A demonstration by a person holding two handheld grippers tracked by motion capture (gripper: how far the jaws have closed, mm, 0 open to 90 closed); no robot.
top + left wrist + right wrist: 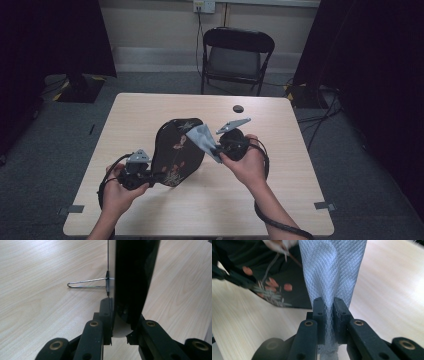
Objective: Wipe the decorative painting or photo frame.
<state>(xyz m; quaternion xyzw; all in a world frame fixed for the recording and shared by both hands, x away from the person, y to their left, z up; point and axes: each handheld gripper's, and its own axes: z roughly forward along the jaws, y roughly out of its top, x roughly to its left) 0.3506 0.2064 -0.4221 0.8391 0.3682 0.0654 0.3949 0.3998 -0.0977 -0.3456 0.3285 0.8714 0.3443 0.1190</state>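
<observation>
- Left gripper (150, 176), at seven o'clock, clamps the edge of a dark floral plate (177, 150) held tilted above the table (280, 200).
- Right gripper (220, 149), at centre, pinches a grey cloth (202, 136) against the plate's one-o'clock rim.
- Wiping appears underway; how much remains is unclear.

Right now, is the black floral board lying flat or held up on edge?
On edge. The left gripper clamps the black floral board at its lower rim, and the left gripper view looks along its thin edge, rising above the table.

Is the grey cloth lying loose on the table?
No, the right gripper has its fingers pinched shut on the grey cloth, holding it up.
</observation>
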